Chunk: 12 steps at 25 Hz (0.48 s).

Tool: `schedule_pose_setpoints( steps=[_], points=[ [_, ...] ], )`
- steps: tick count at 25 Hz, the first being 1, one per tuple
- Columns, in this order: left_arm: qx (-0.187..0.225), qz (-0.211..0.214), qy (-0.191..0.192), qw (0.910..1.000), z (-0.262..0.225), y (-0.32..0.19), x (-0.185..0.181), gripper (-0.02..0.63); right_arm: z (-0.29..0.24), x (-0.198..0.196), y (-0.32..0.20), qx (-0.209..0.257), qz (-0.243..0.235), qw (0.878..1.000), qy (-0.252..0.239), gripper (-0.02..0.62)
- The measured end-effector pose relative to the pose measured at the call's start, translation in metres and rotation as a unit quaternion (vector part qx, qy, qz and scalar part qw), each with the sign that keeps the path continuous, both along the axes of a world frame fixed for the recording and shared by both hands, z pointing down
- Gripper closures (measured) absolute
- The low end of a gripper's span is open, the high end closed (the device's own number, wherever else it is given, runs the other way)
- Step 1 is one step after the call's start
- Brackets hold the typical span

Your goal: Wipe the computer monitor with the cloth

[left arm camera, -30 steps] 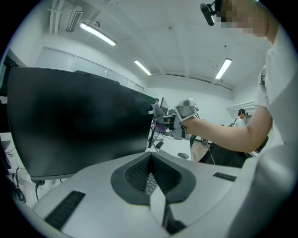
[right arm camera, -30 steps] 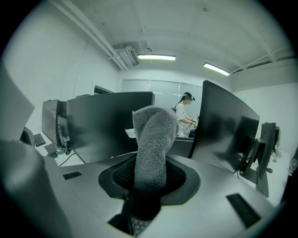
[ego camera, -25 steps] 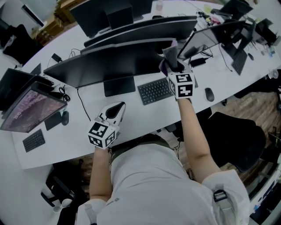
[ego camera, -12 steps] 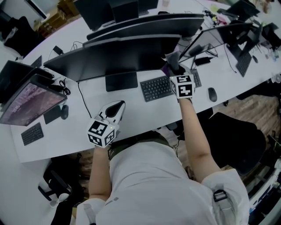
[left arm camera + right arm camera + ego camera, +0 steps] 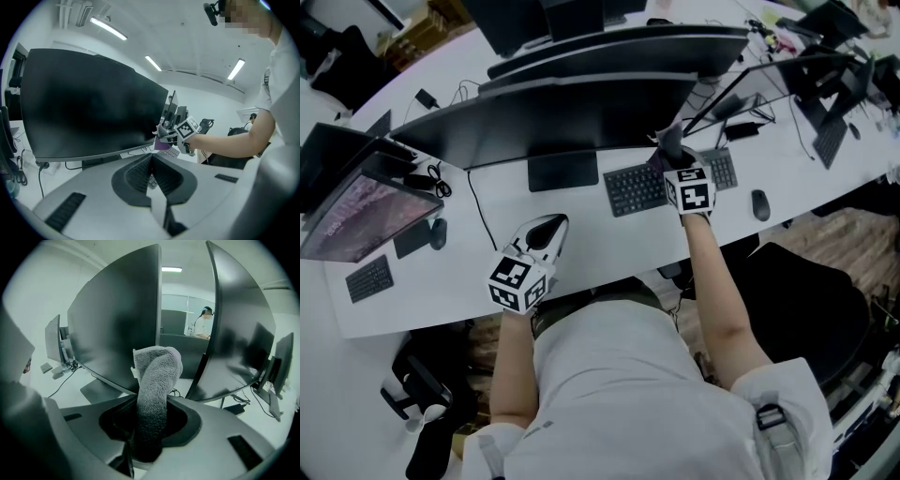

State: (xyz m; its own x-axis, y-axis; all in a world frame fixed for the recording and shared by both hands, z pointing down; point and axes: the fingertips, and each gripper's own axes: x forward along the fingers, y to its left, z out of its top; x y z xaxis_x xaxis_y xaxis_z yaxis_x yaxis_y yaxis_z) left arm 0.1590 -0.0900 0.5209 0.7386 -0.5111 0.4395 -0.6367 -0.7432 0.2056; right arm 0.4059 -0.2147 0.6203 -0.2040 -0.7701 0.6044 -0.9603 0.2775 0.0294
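A wide dark monitor (image 5: 553, 122) stands at the middle of the white desk (image 5: 459, 281). My right gripper (image 5: 672, 150) is shut on a grey cloth (image 5: 668, 139), held at the screen's lower right corner. In the right gripper view the cloth (image 5: 155, 390) rises from my right gripper (image 5: 149, 427), with the monitor's edge (image 5: 122, 333) just beyond it on the left. My left gripper (image 5: 549, 230) rests on the desk in front of the monitor stand, jaws together with nothing between them. The left gripper view shows the screen (image 5: 84, 103), the cloth (image 5: 161, 143) and my left gripper (image 5: 151, 165).
A keyboard (image 5: 636, 189) lies under the right gripper and a mouse (image 5: 759, 204) further right. A second monitor (image 5: 769, 80) stands angled at the right, close to the cloth. A lit screen (image 5: 366, 211) and small keyboard (image 5: 370, 278) sit at the left. A black chair (image 5: 797, 300) stands right.
My right gripper with the cloth has come down a little at the monitor's lower right corner. The left gripper has stayed on the desk. The head view has shifted slightly.
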Motion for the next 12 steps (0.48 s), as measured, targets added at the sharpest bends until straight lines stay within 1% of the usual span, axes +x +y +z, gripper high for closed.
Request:
schedule_pose_setpoints(
  steps=[7, 12],
  points=[
    [-0.012, -0.007, -0.009, 0.9999, 0.011, 0.0, 0.0, 0.607, 0.034, -0.001, 0.004, -0.032, -0.006, 0.999, -0.015, 0.466],
    [-0.023, -0.014, -0.017, 0.9995, 0.018, 0.002, 0.001, 0.607, 0.057, -0.005, 0.008, -0.052, 0.001, 0.997, -0.058, 0.466]
  ],
)
